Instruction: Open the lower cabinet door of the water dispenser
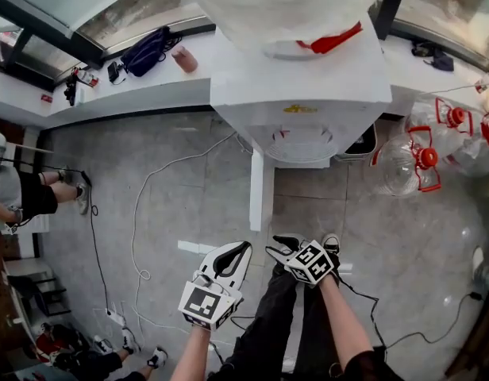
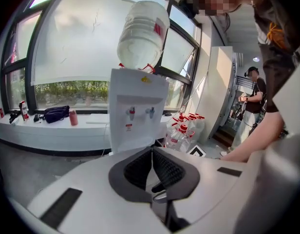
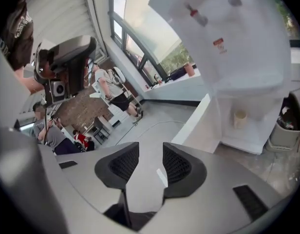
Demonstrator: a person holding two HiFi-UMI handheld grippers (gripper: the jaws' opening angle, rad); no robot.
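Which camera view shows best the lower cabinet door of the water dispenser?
The right gripper view: the lower cabinet door stands swung open, its inner face visible. The head view shows it only from above, as a narrow white strip. In the left gripper view the left tongs hide the lower part of the water dispenser.

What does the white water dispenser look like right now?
The water dispenser is a tall white box that looks like plastic. It stands upright on the grey floor. A big clear bottle sits upside down on top of it. On its front are a red tap and a blue tap. The lower door is swung wide open, and a pale cup stands inside the cabinet.
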